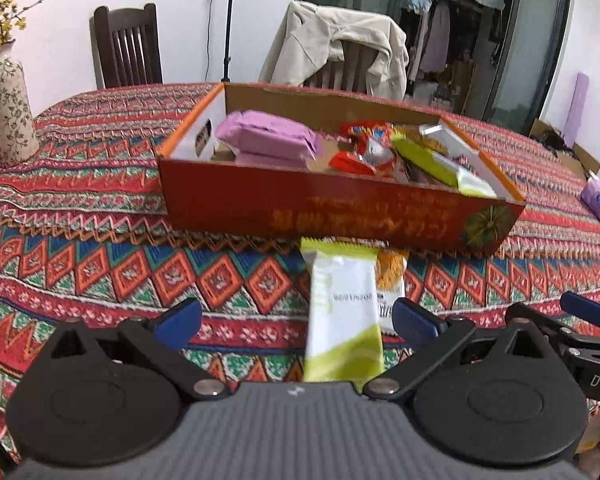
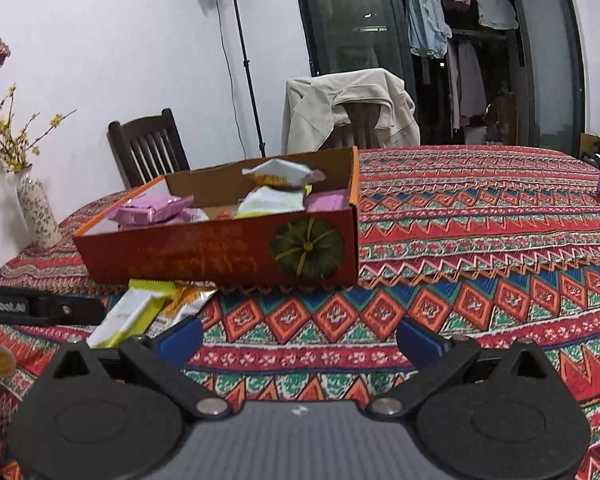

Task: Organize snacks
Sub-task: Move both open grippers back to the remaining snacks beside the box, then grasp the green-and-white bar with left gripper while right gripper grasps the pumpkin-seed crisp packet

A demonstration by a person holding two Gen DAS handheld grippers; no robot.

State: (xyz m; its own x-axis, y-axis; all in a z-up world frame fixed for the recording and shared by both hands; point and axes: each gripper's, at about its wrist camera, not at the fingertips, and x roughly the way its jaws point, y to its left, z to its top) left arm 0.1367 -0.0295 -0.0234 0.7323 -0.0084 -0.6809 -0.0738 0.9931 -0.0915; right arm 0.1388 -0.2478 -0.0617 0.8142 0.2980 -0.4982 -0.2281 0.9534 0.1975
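In the lower centre of the left wrist view, a green-and-white snack packet lies flat on the patterned tablecloth just in front of the red cardboard box, between the spread, empty fingers of the left gripper. It looks light, thin and crinkly, likely slippery, so pinching across its narrow middle seems safest. An orange packet beneath it is mostly hidden, its print unreadable; the right gripper is also released and holds nothing.
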